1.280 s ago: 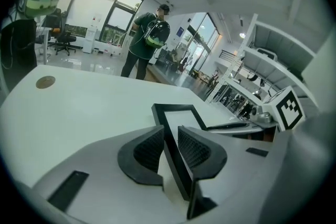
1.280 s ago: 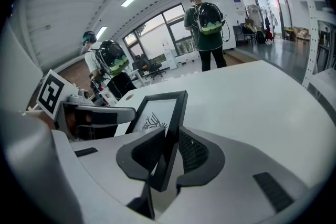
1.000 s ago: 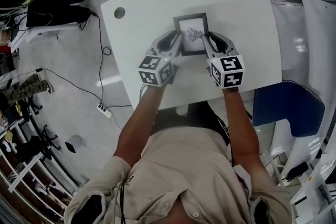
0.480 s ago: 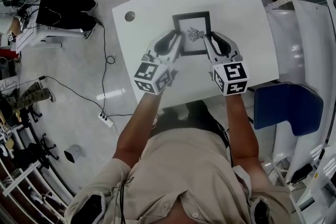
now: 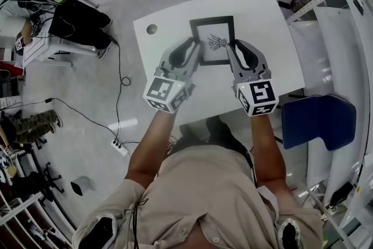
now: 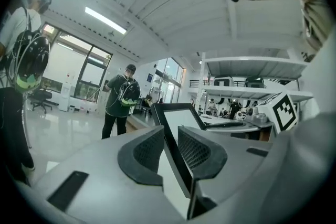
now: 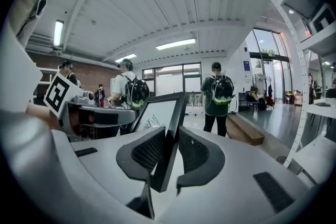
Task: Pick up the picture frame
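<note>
Grippers number two, and both have hold of the single picture frame (image 5: 213, 39). Nearest, the left gripper (image 5: 194, 48) has its jaws pinched on the frame's left edge, and the right gripper (image 5: 235, 49) clamps the right edge likewise. The frame spans the gap between them, print facing the head camera. Beyond and below lies one white table (image 5: 274, 32), with one round hole (image 5: 152, 28) past the left gripper.

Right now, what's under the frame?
The white table. The patch straight below the frame is covered by it, so anything there is hidden. The left tongs and right tongs clamp its side edges.
</note>
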A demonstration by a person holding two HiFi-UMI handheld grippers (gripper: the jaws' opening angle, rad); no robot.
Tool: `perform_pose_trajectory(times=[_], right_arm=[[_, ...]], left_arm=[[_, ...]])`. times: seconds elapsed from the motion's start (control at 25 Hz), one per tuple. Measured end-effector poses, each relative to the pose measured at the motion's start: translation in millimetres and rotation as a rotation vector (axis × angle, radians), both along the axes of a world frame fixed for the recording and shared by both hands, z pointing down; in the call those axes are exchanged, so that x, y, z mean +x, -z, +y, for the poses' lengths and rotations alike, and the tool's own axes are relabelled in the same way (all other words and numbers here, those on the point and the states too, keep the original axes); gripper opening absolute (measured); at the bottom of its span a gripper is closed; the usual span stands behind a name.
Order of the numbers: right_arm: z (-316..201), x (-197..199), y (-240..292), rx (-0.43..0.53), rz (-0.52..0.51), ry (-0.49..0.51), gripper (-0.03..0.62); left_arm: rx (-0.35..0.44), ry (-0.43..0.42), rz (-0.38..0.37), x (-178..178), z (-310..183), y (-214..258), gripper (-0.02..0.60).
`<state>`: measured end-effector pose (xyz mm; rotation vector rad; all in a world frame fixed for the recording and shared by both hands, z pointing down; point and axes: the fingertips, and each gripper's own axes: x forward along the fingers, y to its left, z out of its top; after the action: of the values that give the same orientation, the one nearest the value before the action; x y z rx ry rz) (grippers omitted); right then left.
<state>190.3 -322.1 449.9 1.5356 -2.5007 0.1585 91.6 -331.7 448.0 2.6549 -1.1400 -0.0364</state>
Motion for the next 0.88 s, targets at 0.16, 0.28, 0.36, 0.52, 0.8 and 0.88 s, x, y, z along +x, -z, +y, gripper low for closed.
perform_pose_trajectory(times=[0.16, 0.28, 0.36, 0.52, 0.8, 0.88], right_arm=[[15, -10, 31, 0.072, 0.003, -0.002, 0.087], [27, -19, 54, 0.139, 0.013, -0.002, 0.087], [36, -25, 69, 0.177, 0.019, -0.001, 0.087], [55, -39, 94, 0.233, 0.033, -0.006, 0.087], [86, -58, 127, 0.309, 0.065, 0.002, 0.087], [92, -66, 136, 0.333, 0.073, 0.006, 0.087]], left_arm=[[0.066, -0.014, 0.009, -10, 14, 30, 0.083], [0.116, -0.023, 0.022, -19, 25, 52, 0.083], [0.152, -0.029, 0.026, -25, 33, 67, 0.083], [0.211, -0.046, 0.044, -39, 53, 92, 0.083], [0.285, -0.072, 0.022, -57, 83, 121, 0.083], [0.305, -0.074, 0.027, -65, 90, 130, 0.083]])
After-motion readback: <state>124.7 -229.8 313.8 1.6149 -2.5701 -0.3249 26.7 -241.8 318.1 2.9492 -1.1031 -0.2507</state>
